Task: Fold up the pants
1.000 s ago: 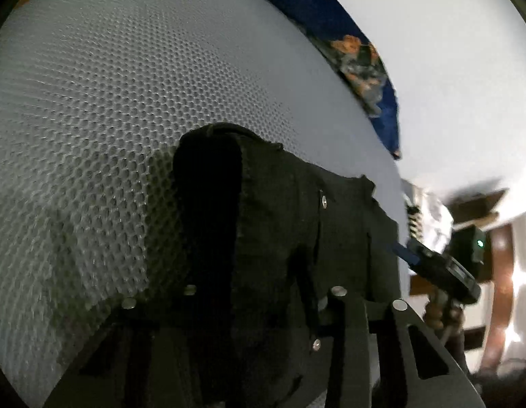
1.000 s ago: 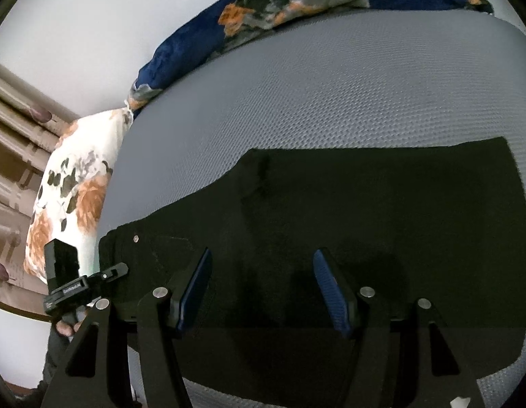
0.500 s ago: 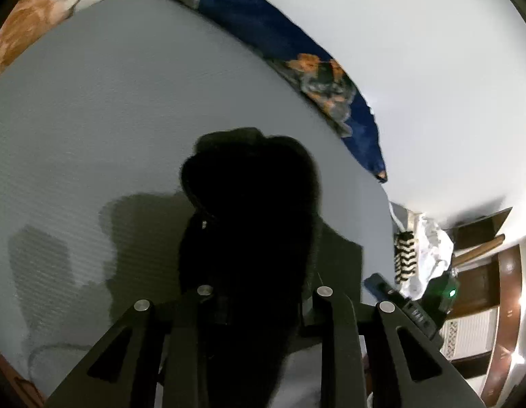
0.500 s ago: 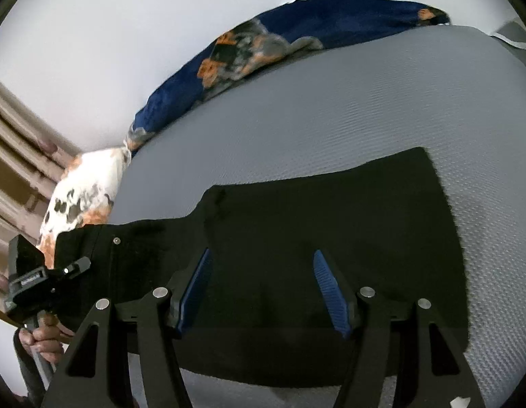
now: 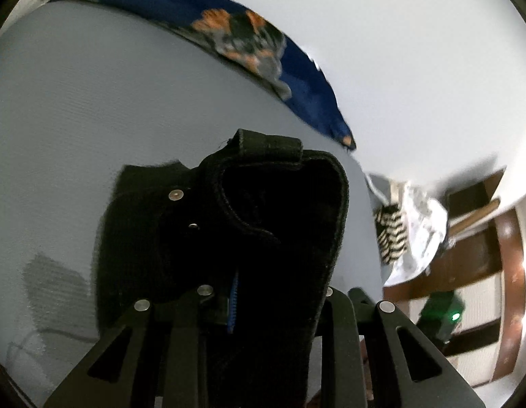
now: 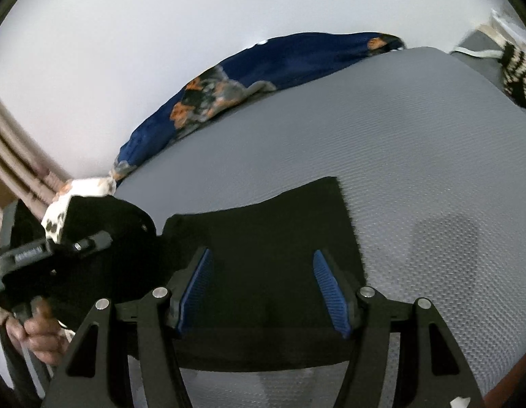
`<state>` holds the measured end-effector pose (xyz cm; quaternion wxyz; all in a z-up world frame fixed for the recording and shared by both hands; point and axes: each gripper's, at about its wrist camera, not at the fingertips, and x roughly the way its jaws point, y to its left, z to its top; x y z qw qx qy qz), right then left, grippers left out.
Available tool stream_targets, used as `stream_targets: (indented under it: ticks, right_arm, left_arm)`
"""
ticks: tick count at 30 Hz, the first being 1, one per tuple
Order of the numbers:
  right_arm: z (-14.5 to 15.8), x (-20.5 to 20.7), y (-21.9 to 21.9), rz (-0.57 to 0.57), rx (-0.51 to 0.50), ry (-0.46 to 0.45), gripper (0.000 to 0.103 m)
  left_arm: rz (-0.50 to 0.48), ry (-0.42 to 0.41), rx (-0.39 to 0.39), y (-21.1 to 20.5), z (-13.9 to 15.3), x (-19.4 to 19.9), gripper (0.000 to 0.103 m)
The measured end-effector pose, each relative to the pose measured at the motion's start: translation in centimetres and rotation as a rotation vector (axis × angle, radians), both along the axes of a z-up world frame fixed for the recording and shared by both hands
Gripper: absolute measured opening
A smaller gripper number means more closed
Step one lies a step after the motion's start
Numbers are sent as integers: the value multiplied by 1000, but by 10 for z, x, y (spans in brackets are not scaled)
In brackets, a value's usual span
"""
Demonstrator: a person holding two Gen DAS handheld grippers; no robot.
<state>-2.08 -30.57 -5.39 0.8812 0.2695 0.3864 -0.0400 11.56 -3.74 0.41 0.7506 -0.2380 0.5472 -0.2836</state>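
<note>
While the waistband end of the black pants (image 5: 249, 238) is bunched and lifted in the lower centre of the left wrist view, the rest of the garment (image 6: 269, 238) lies flat on the grey bed cover (image 6: 399, 136), spread across the middle of the right wrist view. Item: one pair of black pants, partly folded. Done so far, by judgement: the two legs appear already laid one on the other, giving a single flat panel with a squared hem end at centre right of the right wrist view. Left to do: carry the raised waistband across onto the leg end, set it down, smooth it, and perhaps fold once more. Long axis: runs left to right across the right wrist view, waistband at the left edge, hem toward the right. Left gripper (image 5: 263, 306): jaws narrowed and clamped on the waistband, cloth draped over its fingers. Right gripper (image 6: 263, 289): jaws standing apart over the flat panel; the cloth lies below and between the blue pads (image 6: 327, 289), and whether they press on it is hard to tell from this angle, though nothing looks pinched. A blue flowered blanket (image 6: 263, 68) lies along the far edge of the bed.
</note>
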Motion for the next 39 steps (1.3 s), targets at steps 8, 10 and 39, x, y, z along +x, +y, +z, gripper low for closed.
stream_targets:
  ticks: [8,10,39]
  right_arm:
    - [-8,-7,-23,-47,105,-21,61]
    - [-7,-7,-23,-44,113,-24,61]
    - [-71,58,-3,305,302,162,61]
  left_arm:
    - [-67,-51,97,-40,-23,-14,25]
    - [-82,-63,99,-42,-27,-16,27]
    - [93,-167,359,63,-38,-37,64]
